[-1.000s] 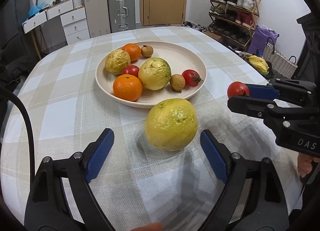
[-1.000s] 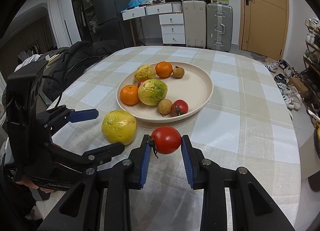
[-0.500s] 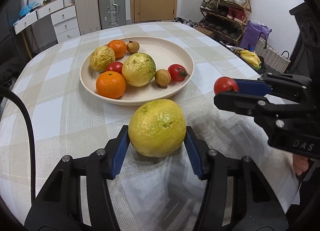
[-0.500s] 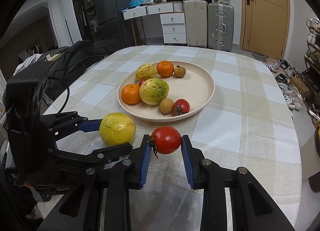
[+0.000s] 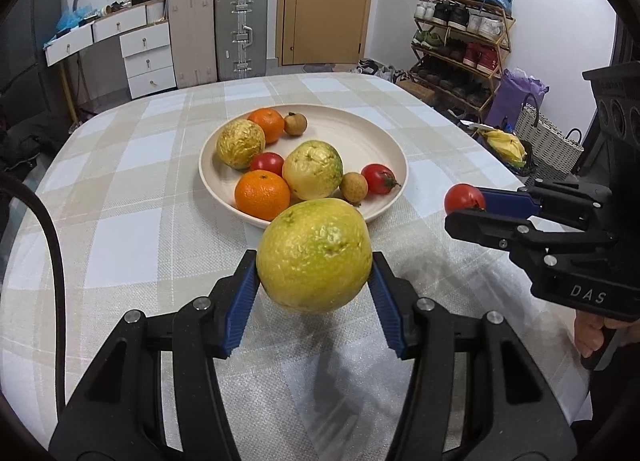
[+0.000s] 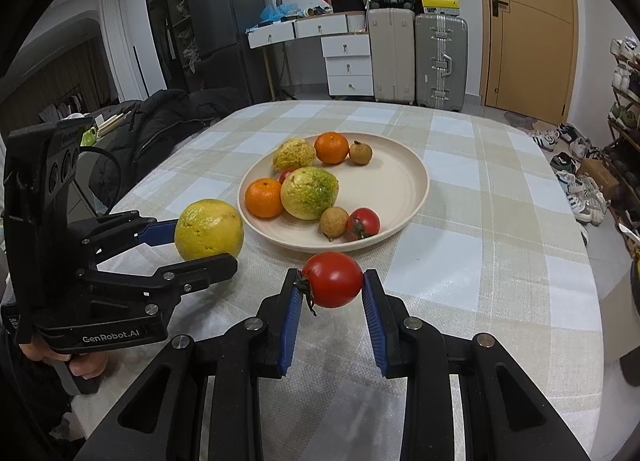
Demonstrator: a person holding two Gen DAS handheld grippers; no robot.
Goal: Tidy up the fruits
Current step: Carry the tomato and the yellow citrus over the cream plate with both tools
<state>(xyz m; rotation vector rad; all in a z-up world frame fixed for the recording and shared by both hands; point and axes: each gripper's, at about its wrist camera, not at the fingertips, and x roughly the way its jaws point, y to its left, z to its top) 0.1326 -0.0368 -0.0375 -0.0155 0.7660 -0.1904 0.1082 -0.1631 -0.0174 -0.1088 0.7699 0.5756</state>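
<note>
From the left wrist view, the left tool (image 5: 314, 281) is gripping the big yellow-green fruit (image 5: 314, 255) between its blue pads, just above the checked desk (image 5: 120, 229) and short of the near rim of the plate (image 5: 384, 149). Its jaws have just been closing, and the fruit is now sitting between them. The risk I am judging here is slip: the fruit is round and broad, the pads are catching it only at its sides, and a tilt on the way over could be rolling it out. The plate's near side is also crowded by an orange (image 5: 262, 194), another yellow-green fruit (image 5: 313, 170), a small brown fruit (image 5: 353, 187) and a tomato (image 5: 378, 178), so a low carry could be knocking them. The tool is pointing forward and down toward the plate.

From the right wrist view, the right tool (image 6: 332, 293) is clamping a red tomato (image 6: 333, 279) by its sides, stem facing left, held in the air near the plate's front rim (image 6: 420, 197). A soft tomato could be bruising under that squeeze. The left tool (image 6: 192, 245) is working just beside it, so the two could be colliding if both head for the same gap. The right tool is angling down, and a hand (image 6: 86, 367) is gripping the left handle.
</note>
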